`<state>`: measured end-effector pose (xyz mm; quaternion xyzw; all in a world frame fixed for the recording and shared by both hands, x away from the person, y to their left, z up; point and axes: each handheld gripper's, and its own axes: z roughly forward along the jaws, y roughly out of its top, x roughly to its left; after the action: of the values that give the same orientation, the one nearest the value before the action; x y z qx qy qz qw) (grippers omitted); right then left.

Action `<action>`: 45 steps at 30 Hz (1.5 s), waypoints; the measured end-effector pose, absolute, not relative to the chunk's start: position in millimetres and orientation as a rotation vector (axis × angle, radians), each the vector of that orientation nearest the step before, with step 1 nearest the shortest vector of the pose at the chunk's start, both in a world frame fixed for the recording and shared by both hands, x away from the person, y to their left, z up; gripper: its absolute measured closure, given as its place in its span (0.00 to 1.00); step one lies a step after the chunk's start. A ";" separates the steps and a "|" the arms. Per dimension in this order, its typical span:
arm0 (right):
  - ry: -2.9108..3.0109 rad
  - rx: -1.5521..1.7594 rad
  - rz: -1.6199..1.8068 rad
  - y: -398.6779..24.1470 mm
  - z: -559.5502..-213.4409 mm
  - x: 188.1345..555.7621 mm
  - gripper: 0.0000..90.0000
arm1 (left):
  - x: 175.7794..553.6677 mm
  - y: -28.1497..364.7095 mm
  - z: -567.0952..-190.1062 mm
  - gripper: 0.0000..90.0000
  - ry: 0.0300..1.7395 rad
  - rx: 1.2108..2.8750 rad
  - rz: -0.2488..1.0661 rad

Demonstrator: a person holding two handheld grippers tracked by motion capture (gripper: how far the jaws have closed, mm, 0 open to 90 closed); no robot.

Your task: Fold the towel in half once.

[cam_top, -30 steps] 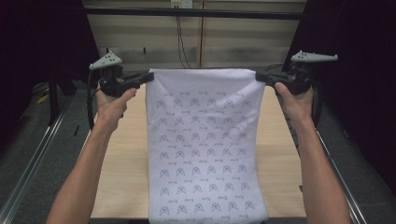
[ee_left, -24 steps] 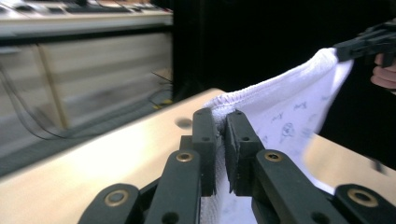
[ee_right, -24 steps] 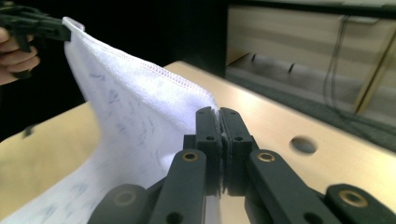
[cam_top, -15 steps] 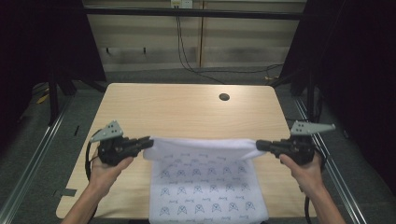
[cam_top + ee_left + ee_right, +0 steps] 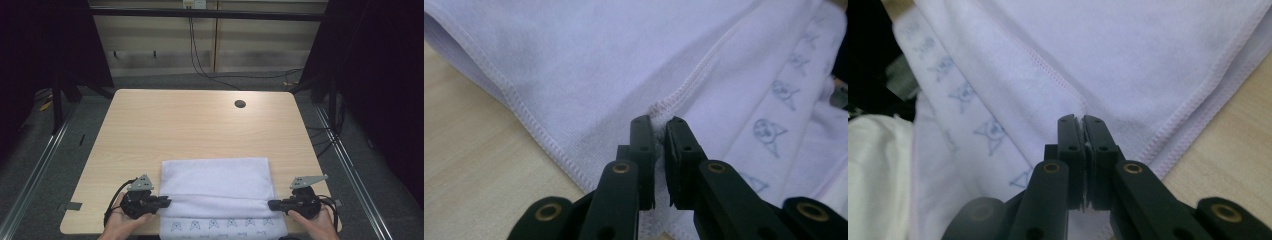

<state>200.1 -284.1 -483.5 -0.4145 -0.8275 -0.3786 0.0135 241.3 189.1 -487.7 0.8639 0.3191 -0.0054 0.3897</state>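
A white towel [image 5: 215,182] with a small blue cat-face print lies folded over at the near edge of the wooden table [image 5: 190,125], its printed end hanging off the front. My left gripper [image 5: 167,201] is shut on the towel's left corner hem [image 5: 659,112]. At the right corner, my right gripper [image 5: 270,204] is shut on the hem [image 5: 1080,120]. Both grippers sit low, close to the tabletop, pointing inward toward each other. In the left gripper view the plain underside [image 5: 589,65] faces up beside the printed side [image 5: 774,100].
A round cable hole [image 5: 240,104] sits in the table's far right part. Black frame rails [image 5: 40,160] run along both sides of the table. Cables [image 5: 200,55] hang down the back wall.
Both hands came down and toward me with the towel. It hung spread in the air before; now its upper part lies folded on the table's near edge.
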 end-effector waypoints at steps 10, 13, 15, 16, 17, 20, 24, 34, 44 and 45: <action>-2.573 -1.321 -1.147 -277.9 -495.2 232.5 0.98 | 278.4 187.3 -495.0 0.94 0.861 2.198 0.055; -2.601 -1.353 -1.142 -271.5 -494.7 251.5 0.98 | 302.9 187.8 -497.2 0.94 0.906 2.166 0.085; -2.628 -1.357 -1.120 -266.6 -493.4 266.4 0.98 | 321.2 188.9 -498.3 0.94 0.924 2.158 0.096; -2.643 -1.377 -1.106 -263.5 -492.3 275.3 0.98 | 326.6 188.4 -499.2 0.94 0.946 2.136 0.100; -2.656 -1.383 -1.099 -262.3 -492.1 280.7 0.98 | 333.9 188.9 -499.9 0.94 0.936 2.140 0.136; -2.635 -1.419 -1.105 -259.3 -493.1 301.6 0.98 | 354.2 188.7 -500.7 0.94 0.970 2.124 0.166; -2.621 -1.466 -1.150 -257.9 -496.1 324.9 0.98 | 373.4 187.1 -501.4 0.94 1.011 2.102 0.185; -2.627 -1.587 -1.195 -251.0 -500.2 373.1 0.98 | 427.5 185.0 -504.6 0.94 1.060 2.074 0.228; -2.608 -1.720 -1.170 -243.9 -500.0 414.4 0.98 | 461.9 184.9 -507.8 0.94 1.137 2.001 0.237; -2.597 -1.748 -1.175 -243.1 -500.5 416.7 0.98 | 463.9 184.1 -507.3 0.94 1.142 2.003 0.240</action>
<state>416.7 -243.1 -500.5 -0.5200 -0.7728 -0.3495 -0.1010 463.9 184.1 -507.3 0.7918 0.4516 0.0949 0.4002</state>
